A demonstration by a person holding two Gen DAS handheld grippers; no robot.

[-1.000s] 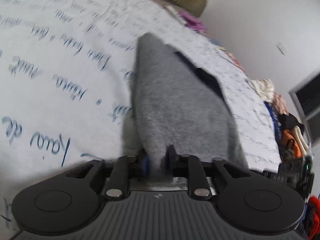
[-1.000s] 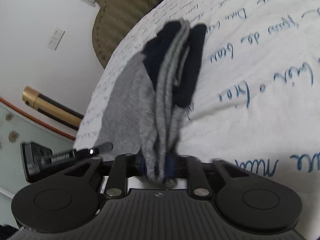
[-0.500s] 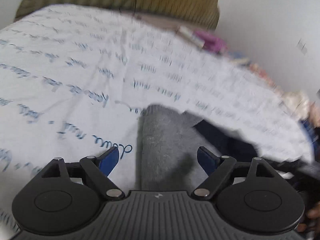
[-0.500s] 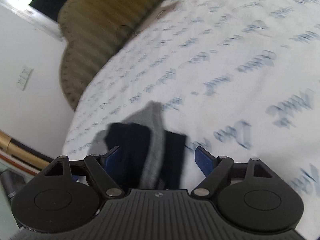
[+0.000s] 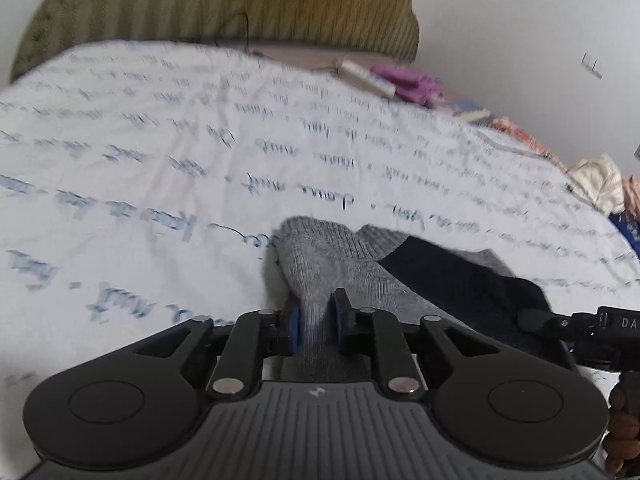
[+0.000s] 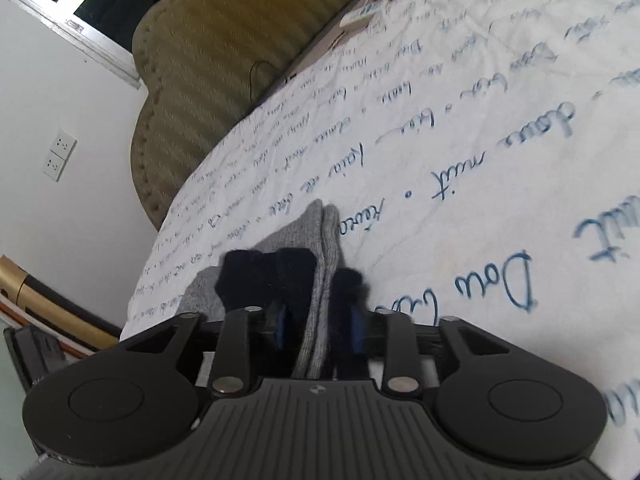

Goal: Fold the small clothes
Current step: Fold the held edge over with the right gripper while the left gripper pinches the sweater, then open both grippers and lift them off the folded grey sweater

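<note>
A grey sock with a navy heel part lies folded on the white bed sheet printed with blue script. My left gripper is closing, and its pads pinch a ridge of the grey fabric at the sock's near end. In the right wrist view the same sock shows grey ribbing between navy patches. My right gripper is closing too, with the bunched grey and navy fabric squeezed between its pads. Part of the right gripper shows at the left view's right edge.
An olive padded headboard stands at the far end of the bed. Pink cloth and a small box lie near it. A heap of clothes sits at the right edge. A wall socket and a gold rod are beyond the bed's left side.
A second ago both grippers held the sock up. Half a second ago both stood open with the sock lying flat. Now both have closed on its near end.
</note>
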